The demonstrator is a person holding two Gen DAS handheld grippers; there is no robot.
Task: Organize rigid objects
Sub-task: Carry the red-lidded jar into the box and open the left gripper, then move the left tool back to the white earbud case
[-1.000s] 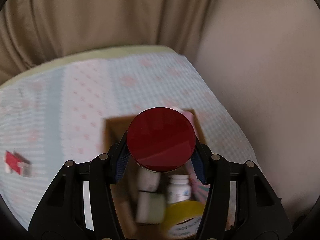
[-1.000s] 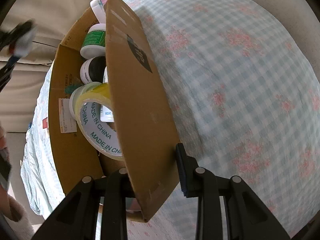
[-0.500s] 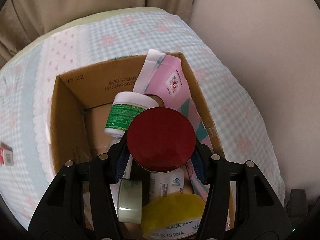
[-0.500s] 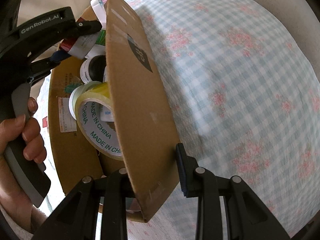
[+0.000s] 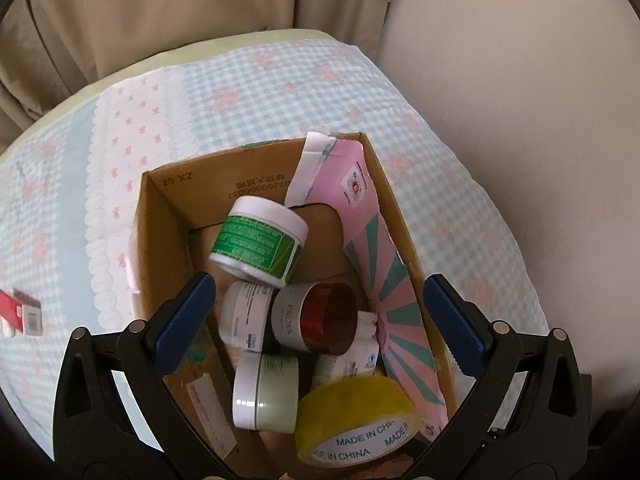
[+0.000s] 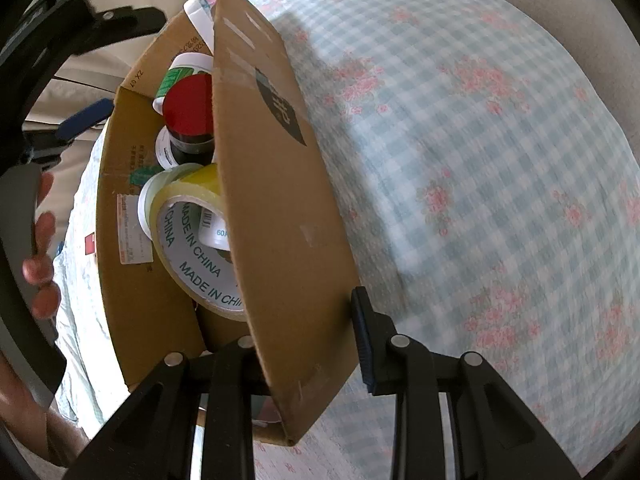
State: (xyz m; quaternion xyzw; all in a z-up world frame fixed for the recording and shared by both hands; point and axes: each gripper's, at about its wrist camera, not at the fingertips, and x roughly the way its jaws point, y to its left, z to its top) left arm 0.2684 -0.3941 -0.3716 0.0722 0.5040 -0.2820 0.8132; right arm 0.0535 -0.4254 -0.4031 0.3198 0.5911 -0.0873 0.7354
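Left fingers [image 5: 320, 312] just opened wide, hold nothing | right fingers [image 6: 304, 344] clamp box wall [image 6: 272, 200] | red-lidded jar [image 5: 316, 318] dropped in box with other jars, tape | red packet [image 5: 20, 312] left at bed's edge

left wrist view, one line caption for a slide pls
Open left tongs above a cardboard box holding the red-lidded jar, other jars and yellow tape.

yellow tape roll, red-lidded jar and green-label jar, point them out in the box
yellow tape roll [image 5: 354, 408]: left wrist view, its outer yellow band
red-lidded jar [image 5: 329, 318]: left wrist view, its red lid
green-label jar [image 5: 256, 246]: left wrist view, its green label
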